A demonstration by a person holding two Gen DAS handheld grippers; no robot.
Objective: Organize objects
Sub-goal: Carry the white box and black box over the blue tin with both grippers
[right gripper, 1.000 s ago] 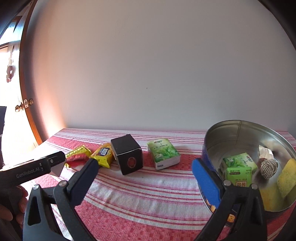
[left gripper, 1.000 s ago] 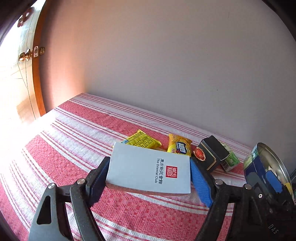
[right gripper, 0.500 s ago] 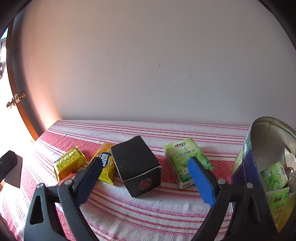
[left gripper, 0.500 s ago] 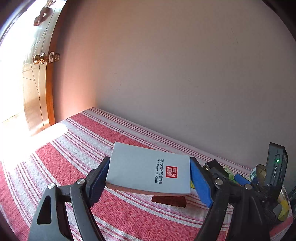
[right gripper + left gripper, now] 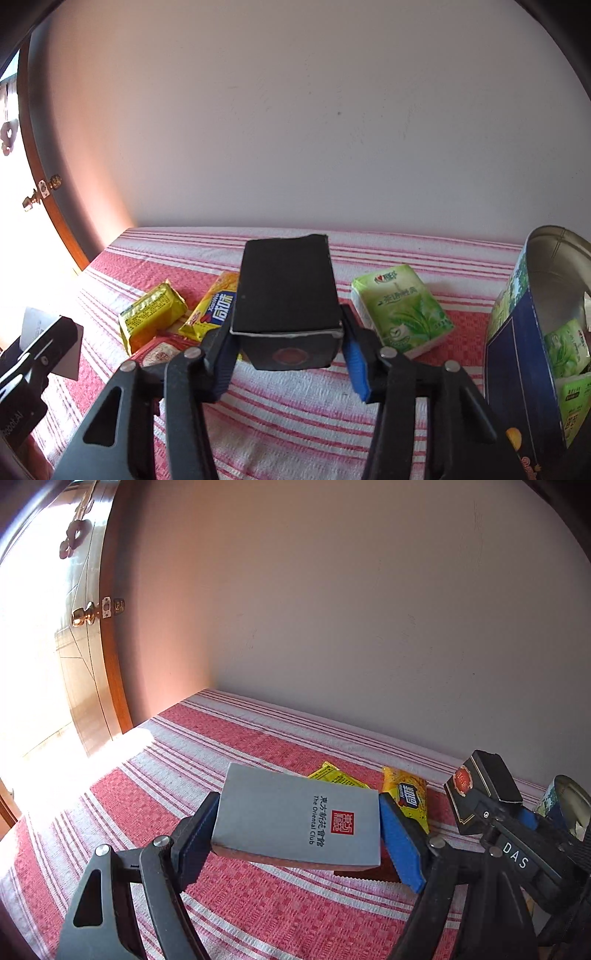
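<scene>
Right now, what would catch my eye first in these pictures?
Two tools, each clamping something over a red-striped cloth: the left tool holds a grey booklet, while the right tool, jaws just closing, grips a black box. A green tissue pack lies right of the box, beside a tin.

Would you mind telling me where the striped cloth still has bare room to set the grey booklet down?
Free: the cloth between the door, the wall and the grey booklet, and the near strip in front of the black box. Crowded: the middle row of yellow packets, black box and green tissue pack, up to the tin.
</scene>
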